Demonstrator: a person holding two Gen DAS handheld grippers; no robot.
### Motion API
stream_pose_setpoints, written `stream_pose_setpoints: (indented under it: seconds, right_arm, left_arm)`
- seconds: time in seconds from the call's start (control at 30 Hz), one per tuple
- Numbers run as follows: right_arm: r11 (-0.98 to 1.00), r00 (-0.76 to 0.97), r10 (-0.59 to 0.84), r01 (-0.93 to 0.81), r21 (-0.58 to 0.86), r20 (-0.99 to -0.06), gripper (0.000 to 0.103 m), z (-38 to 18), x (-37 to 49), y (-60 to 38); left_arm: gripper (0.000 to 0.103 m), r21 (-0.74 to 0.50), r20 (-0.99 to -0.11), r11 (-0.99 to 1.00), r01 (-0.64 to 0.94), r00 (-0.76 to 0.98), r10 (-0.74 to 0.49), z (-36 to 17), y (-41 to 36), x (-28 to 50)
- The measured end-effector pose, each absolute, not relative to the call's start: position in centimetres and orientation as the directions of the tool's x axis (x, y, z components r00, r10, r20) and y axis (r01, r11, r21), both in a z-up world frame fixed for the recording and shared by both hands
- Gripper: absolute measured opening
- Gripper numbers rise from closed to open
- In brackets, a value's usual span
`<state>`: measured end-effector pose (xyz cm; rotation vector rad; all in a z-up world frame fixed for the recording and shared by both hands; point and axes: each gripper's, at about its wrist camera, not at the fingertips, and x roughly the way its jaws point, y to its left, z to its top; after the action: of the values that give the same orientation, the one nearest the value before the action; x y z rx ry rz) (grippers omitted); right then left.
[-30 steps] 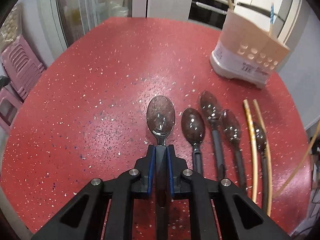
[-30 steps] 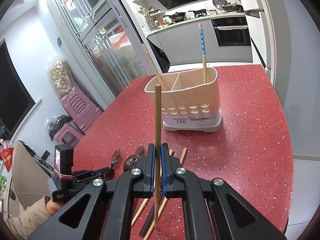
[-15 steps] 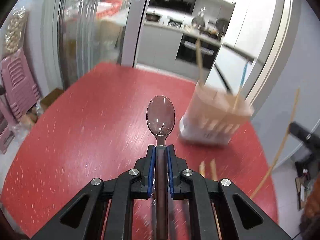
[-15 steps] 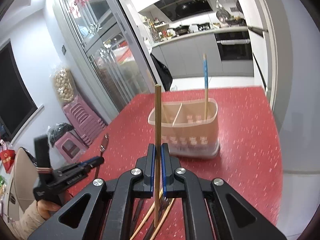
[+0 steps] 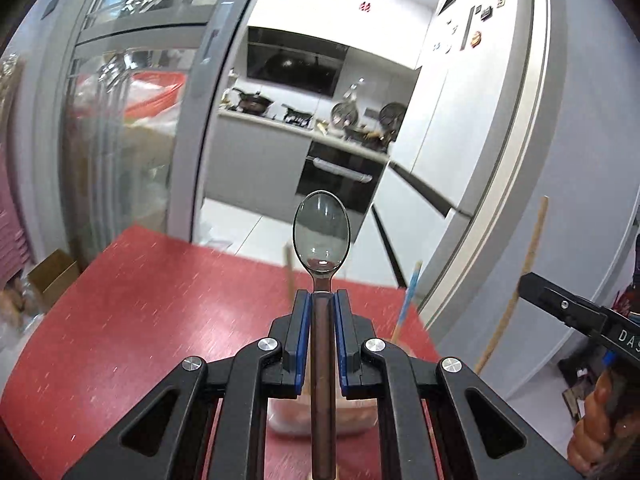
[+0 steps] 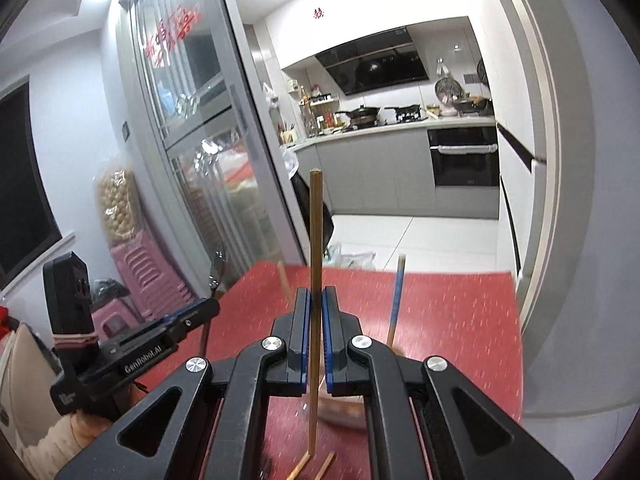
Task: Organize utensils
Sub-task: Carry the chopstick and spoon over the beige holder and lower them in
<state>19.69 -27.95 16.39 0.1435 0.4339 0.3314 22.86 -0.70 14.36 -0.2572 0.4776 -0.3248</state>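
My left gripper (image 5: 321, 300) is shut on a dark-handled metal spoon (image 5: 322, 232), held bowl up above the red table (image 5: 140, 300). My right gripper (image 6: 316, 296) is shut on a wooden chopstick (image 6: 315, 232), held upright. The beige utensil holder (image 5: 288, 420) sits low behind the left fingers, mostly hidden, and shows under the right gripper (image 6: 344, 408). A blue chopstick (image 6: 395, 300) and a wooden one (image 6: 284, 280) stand in it. The other gripper shows at the right of the left wrist view (image 5: 568, 312) and at the left of the right wrist view (image 6: 132, 348).
Loose chopsticks (image 6: 312, 468) lie on the table under the right gripper. Stacked pink stools (image 6: 136, 280) and a glass sliding door (image 6: 208, 184) are to the left. A kitchen counter with an oven (image 6: 464, 156) is beyond the table's far edge.
Both grippers have lifted and tilted up with their utensils. The table and holder have dropped low in both views, and the spoons on the table are out of sight.
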Motion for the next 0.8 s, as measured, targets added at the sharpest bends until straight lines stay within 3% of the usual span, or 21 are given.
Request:
stream_pose_setpoints:
  seconds: [0.37,0.8]
  right_arm:
    - [0.958,0.892,0.285,-0.251,0.140,-0.352,0.006,16.7,25.4,-27.5]
    - [0.968,0.877,0.249,-0.224,0.110,-0.412,0.006,10.1,28.2,-27.5]
  left_arm:
    - [0.037,-0.336,-0.321,0.907,0.255,0.874,-0.365,12.9,-4.0,28.2]
    - [0.037,-0.271,-0.376,0.935,0.230,0.868,-0.323,7.3,-6.3,29.9]
